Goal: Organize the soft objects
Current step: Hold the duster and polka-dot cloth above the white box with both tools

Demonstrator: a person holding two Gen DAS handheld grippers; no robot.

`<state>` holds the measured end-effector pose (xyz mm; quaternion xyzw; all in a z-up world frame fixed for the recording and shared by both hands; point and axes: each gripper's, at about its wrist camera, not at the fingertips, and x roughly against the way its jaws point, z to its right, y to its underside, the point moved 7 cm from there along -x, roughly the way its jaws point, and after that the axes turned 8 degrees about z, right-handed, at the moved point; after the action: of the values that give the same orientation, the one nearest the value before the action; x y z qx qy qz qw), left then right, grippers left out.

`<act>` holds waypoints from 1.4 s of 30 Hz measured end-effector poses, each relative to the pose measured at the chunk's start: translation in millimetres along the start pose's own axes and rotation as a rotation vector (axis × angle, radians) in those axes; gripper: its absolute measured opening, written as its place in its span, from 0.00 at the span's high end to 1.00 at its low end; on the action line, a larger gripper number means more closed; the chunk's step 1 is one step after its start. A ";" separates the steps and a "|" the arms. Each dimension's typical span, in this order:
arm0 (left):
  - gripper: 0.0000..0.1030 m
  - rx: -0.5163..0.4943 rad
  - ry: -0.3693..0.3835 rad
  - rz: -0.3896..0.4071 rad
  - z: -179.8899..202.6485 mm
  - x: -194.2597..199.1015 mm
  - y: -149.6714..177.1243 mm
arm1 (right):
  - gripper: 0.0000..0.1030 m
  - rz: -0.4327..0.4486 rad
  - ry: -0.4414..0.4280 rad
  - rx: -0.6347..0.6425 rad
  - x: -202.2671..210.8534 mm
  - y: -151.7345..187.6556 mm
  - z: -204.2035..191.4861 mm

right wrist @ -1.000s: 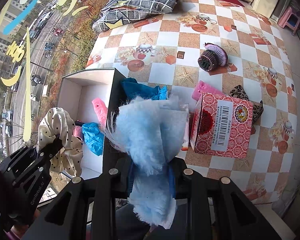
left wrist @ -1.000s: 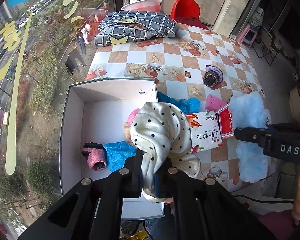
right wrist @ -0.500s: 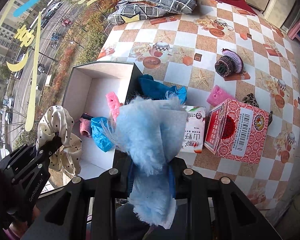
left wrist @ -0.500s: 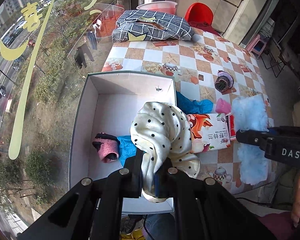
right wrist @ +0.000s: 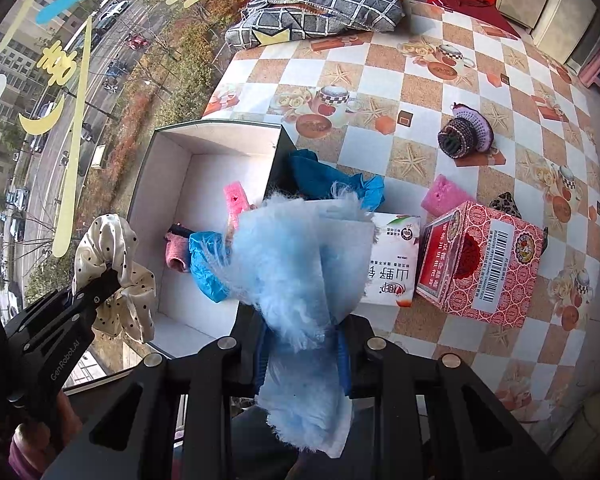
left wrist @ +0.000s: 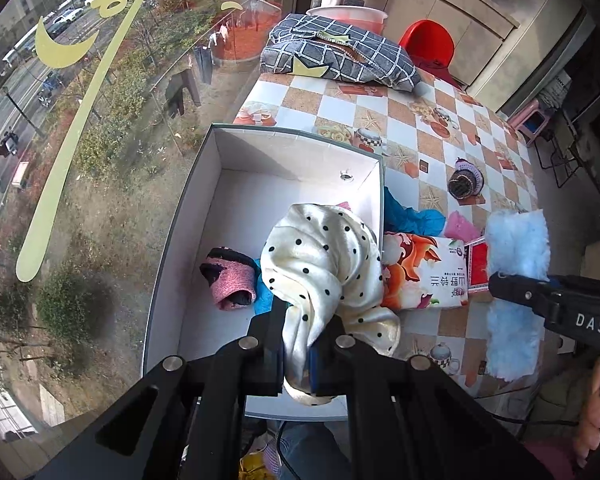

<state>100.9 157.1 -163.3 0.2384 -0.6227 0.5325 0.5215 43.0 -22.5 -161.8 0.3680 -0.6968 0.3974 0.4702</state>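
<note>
My left gripper [left wrist: 298,346] is shut on a cream polka-dot cloth [left wrist: 324,256] and holds it above the near right part of the white open box [left wrist: 188,216]. In the right wrist view the cloth [right wrist: 116,268] hangs left of the box [right wrist: 168,184]. My right gripper [right wrist: 300,354] is shut on a fluffy light-blue cloth [right wrist: 296,256], held above the box's right wall; it also shows in the left wrist view [left wrist: 516,280]. Inside the box lie a pink knit piece [left wrist: 230,276], a blue cloth [right wrist: 206,262] and a pink sponge [right wrist: 234,200].
On the checkered table [right wrist: 380,64] are a blue cloth [right wrist: 324,176] outside the box, a tissue pack [left wrist: 424,272], a red patterned carton [right wrist: 480,256], a pink sponge [right wrist: 442,198], a purple knit item [right wrist: 466,132], a leopard-print piece [right wrist: 504,202] and a grey plaid pillow [left wrist: 340,56]. A window runs along the left.
Both grippers have moved left and back over the box, keeping hold of their cloths. The box now sits more central in the left wrist view.
</note>
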 end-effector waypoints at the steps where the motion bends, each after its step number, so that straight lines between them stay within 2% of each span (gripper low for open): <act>1: 0.91 0.002 -0.002 -0.001 -1.1 0.0 0.2 | 0.72 -0.002 -0.001 0.004 -0.7 0.0 -1.3; 42: 0.91 0.047 -0.009 -0.022 -17.8 -6.3 2.3 | 0.72 -0.039 0.007 0.080 -14.9 -7.1 -23.9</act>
<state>108.2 172.5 -171.9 0.2597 -0.6100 0.5400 0.5186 62.2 -1.8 -168.7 0.3987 -0.6714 0.4172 0.4650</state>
